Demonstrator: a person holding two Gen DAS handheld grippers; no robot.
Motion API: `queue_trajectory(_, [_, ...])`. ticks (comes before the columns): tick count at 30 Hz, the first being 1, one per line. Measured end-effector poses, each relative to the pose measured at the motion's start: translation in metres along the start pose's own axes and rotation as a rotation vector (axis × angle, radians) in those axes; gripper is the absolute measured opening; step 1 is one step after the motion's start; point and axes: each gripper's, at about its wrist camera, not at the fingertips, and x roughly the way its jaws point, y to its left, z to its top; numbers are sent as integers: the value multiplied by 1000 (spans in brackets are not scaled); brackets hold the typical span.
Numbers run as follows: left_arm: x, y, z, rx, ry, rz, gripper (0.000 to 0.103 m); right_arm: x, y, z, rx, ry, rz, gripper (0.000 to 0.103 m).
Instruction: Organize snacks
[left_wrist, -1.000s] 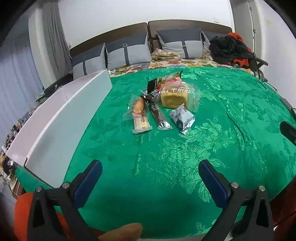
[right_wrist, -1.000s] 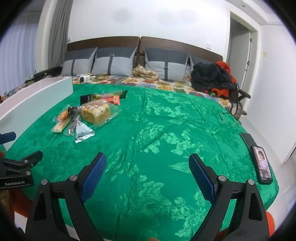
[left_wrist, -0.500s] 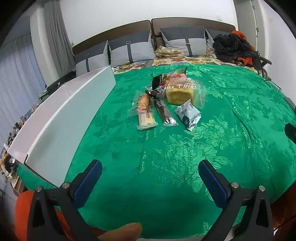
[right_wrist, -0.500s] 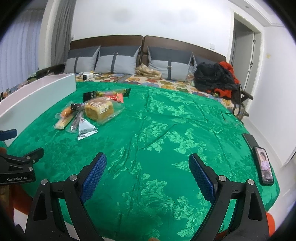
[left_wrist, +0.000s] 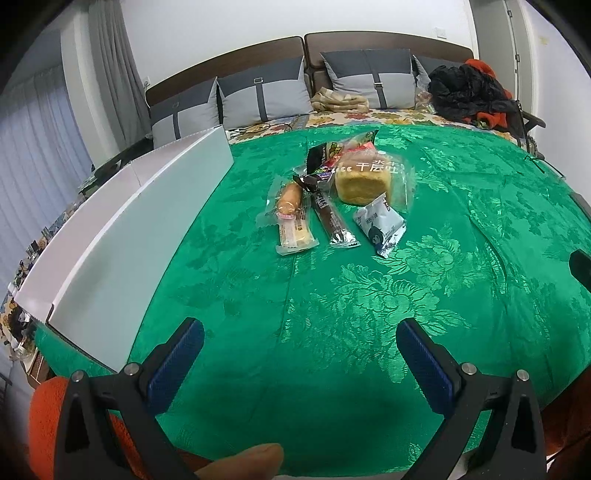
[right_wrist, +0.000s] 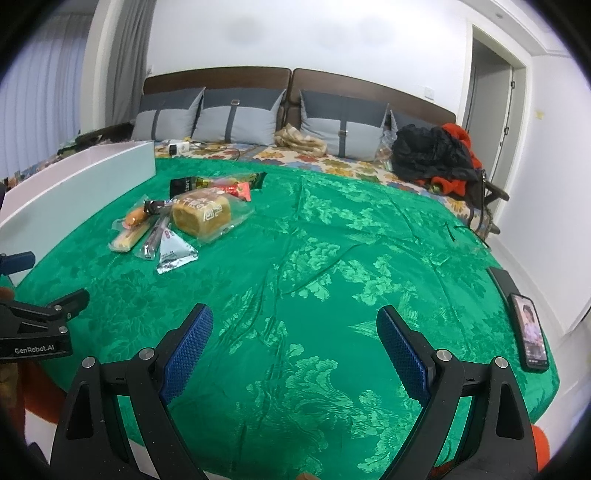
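Observation:
Several wrapped snacks lie in a cluster on the green cloth (left_wrist: 369, 295): a bagged bread loaf (left_wrist: 364, 182), a sausage roll pack (left_wrist: 290, 214), a brown bar (left_wrist: 330, 219), a white pouch (left_wrist: 378, 225) and a dark packet (left_wrist: 325, 155) behind. The same cluster shows in the right wrist view, bread (right_wrist: 201, 216) and pouch (right_wrist: 173, 254). A long white box (left_wrist: 122, 229) stands at the left. My left gripper (left_wrist: 299, 350) is open and empty, well short of the snacks. My right gripper (right_wrist: 293, 343) is open and empty, right of the cluster.
A phone (right_wrist: 530, 336) lies at the cloth's right edge. Pillows (left_wrist: 258, 96) and a headboard line the back. Dark and red clothing (left_wrist: 469, 92) is piled at the back right. The left gripper's body (right_wrist: 37, 332) shows at the right wrist view's left edge.
Both grippers have moved slightly forward toward the snacks, which look a little nearer. Nothing was taken hold of; both stay open.

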Motion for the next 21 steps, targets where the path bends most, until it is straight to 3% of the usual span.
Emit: queue_trajectory(21, [5,-1,-2,-3,17,-3,103,6,2,-4,-5,12,6,92])
